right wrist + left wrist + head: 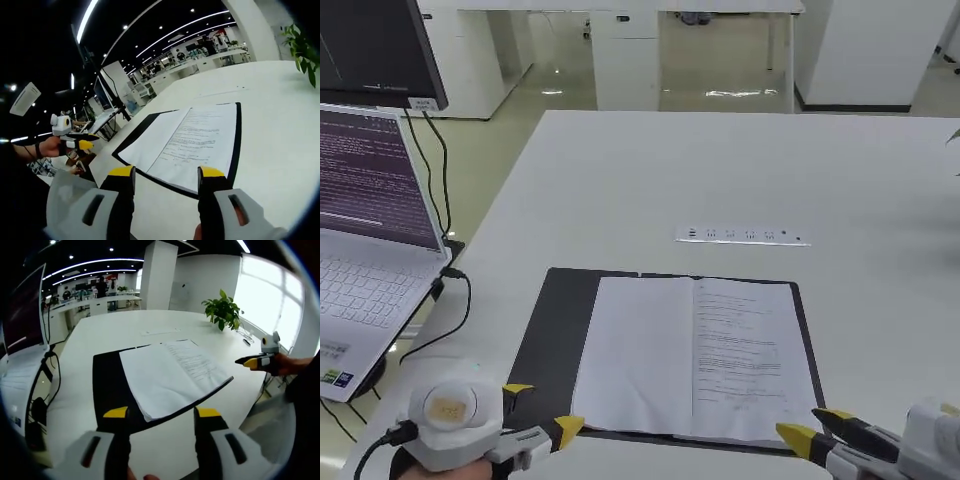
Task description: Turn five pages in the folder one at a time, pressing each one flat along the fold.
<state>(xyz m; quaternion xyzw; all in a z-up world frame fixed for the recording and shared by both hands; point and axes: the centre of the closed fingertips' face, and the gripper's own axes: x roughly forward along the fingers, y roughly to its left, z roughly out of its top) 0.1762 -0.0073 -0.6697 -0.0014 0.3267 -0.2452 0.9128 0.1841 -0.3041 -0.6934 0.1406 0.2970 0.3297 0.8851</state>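
The folder [552, 330] lies open on the white bench [740, 170], lower middle of the head view. The left tool [544, 407] at lower left and the right tool [812, 425] at lower right hover near its front edge, both released, jaws apart and empty.

- The white table [620, 170] is broad, with a smooth surface.
- A black folder [545, 335] lies open and flat near the front edge, white sheets spread across it.
- A slim white power strip [742, 236] lies just beyond the folder, apart from it.
- A laptop [365, 250] is open at the left edge; what it rests on is unclear.
- A black cable [460, 310] loops on the table beside the laptop.
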